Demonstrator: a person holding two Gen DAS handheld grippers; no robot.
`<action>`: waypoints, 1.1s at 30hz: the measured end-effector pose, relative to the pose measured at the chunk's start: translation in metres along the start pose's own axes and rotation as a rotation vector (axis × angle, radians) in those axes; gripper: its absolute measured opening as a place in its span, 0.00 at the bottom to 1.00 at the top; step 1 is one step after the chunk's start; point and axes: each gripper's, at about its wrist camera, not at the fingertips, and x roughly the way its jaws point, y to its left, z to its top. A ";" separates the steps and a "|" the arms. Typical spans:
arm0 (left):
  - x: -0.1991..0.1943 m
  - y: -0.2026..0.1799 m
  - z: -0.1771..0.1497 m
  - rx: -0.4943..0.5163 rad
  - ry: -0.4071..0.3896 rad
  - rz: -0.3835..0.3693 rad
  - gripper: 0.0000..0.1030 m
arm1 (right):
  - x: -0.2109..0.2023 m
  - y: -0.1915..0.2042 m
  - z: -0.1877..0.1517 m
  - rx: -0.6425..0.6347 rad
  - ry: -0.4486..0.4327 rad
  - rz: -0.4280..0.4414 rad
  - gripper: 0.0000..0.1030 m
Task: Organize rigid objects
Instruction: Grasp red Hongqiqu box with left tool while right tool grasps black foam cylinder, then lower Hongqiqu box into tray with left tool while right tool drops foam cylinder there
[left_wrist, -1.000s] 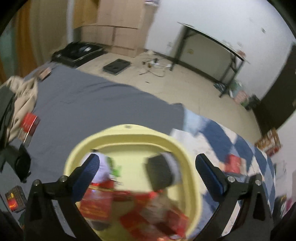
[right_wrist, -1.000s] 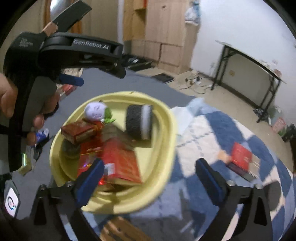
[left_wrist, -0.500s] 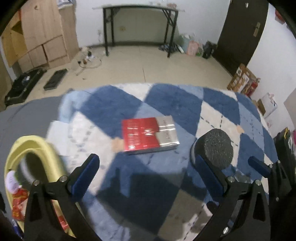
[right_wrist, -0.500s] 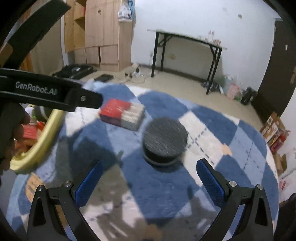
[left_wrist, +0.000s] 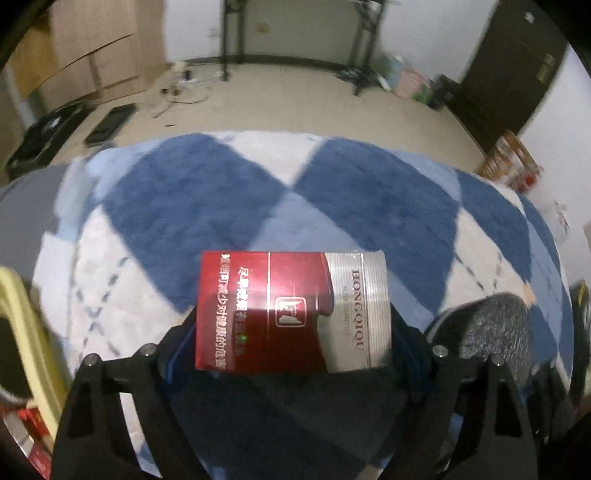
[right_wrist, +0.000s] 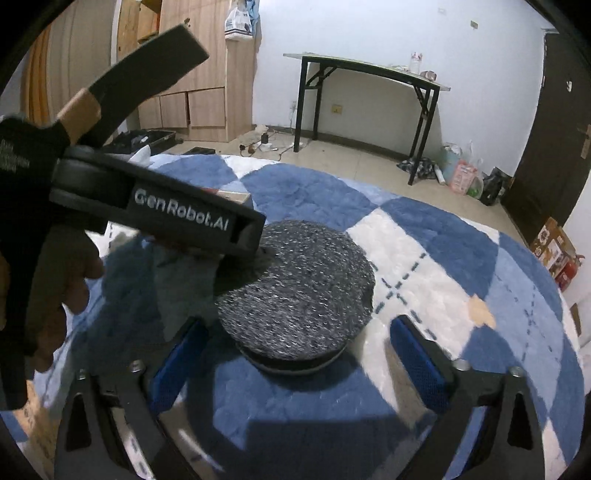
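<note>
A red and silver cigarette box (left_wrist: 293, 312) lies flat on the blue and white rug (left_wrist: 221, 206). My left gripper (left_wrist: 291, 332) is open, with its jaws straddling the box on both sides; the fingertips are hidden beneath it. A dark grey round puck (right_wrist: 295, 291) sits on the rug and also shows at the right of the left wrist view (left_wrist: 496, 328). My right gripper (right_wrist: 293, 354) is open, its blue pads (right_wrist: 415, 362) on either side of the puck without touching it. The left gripper's body (right_wrist: 162, 210) crosses the right wrist view.
A yellow basin (left_wrist: 22, 332) with red boxes stands at the left edge of the rug. A black folding table (right_wrist: 369, 103) and wooden cabinets (right_wrist: 199, 81) stand by the far wall. Cardboard boxes (left_wrist: 511, 162) sit near a dark door.
Both grippers have moved away from the yellow basin across the rug. The left one has closed in over the cigarette box, the right one over the grey puck.
</note>
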 end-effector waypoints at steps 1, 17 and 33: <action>-0.001 0.002 0.000 -0.022 -0.001 -0.020 0.85 | 0.003 0.000 -0.001 0.009 0.002 0.007 0.62; -0.208 0.116 -0.023 -0.062 -0.226 0.145 0.85 | -0.074 0.016 0.039 0.022 -0.166 0.124 0.61; -0.171 0.286 -0.123 -0.322 -0.026 0.169 0.85 | -0.061 0.194 0.058 -0.281 0.037 0.387 0.61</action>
